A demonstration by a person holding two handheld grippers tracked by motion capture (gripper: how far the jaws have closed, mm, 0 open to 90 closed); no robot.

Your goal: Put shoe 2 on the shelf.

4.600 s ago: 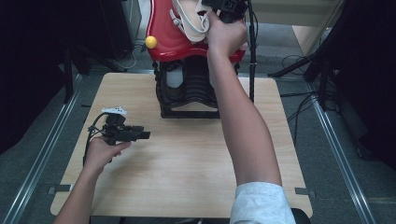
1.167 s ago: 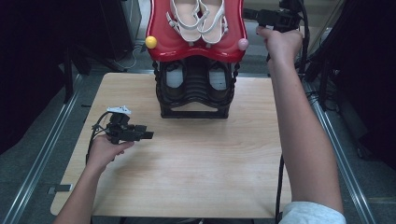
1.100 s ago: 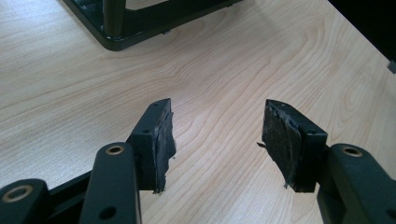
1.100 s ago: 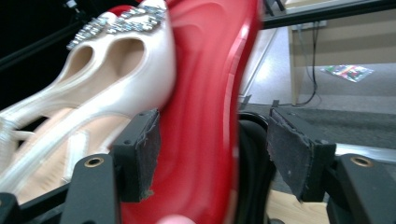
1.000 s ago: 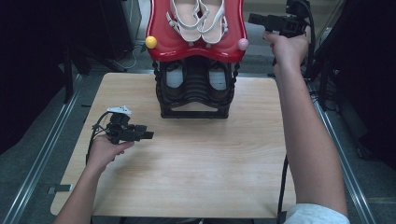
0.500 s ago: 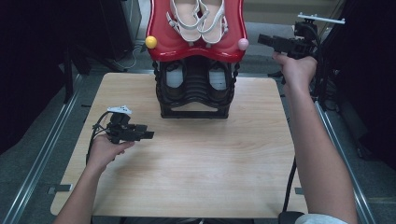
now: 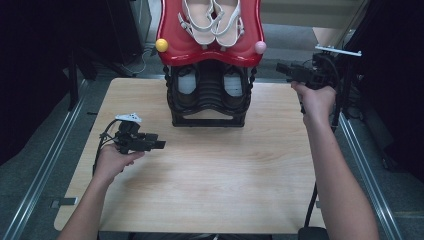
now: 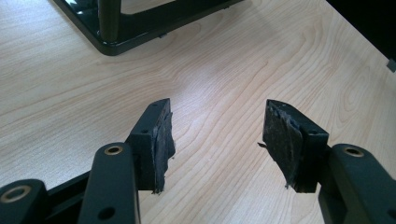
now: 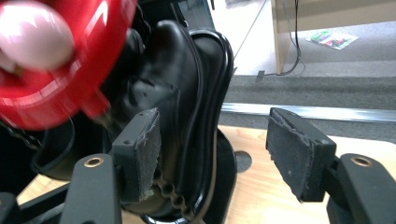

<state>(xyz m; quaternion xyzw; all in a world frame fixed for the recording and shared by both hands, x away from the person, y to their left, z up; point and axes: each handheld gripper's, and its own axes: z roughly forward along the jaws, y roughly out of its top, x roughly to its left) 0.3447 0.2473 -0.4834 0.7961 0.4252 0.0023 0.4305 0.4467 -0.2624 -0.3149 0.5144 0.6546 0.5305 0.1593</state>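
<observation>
The right gripper (image 7: 281, 67) is hanging beside the right side of the shoe rack (image 7: 209, 95), near the back right corner of the table (image 7: 210, 185), and its jaws are standing wide apart with nothing between them. In the right gripper view it is looking at a black shoe (image 9: 173, 79) that is sitting on the lower black shelf of the rack, just under the red top shelf (image 7: 210, 47) with its pink ball (image 9: 32, 35). On that red shelf a pair of white sandals (image 7: 212, 17) is lying side by side. The black shoe is looking like smooth leather, so I think it is fairly stiff at the heel and sole but softer on top, not heavy, and a little slippery for the pads. The best place to take it is probably the heel rim or the side of the collar, where the two pads can close over a thin edge; the wire frame of the shelf is very near, so the jaws could catch on it. The left gripper (image 7: 159, 145) is resting released over the left part of the table, close to the front left foot of the rack, also holding nothing.
</observation>
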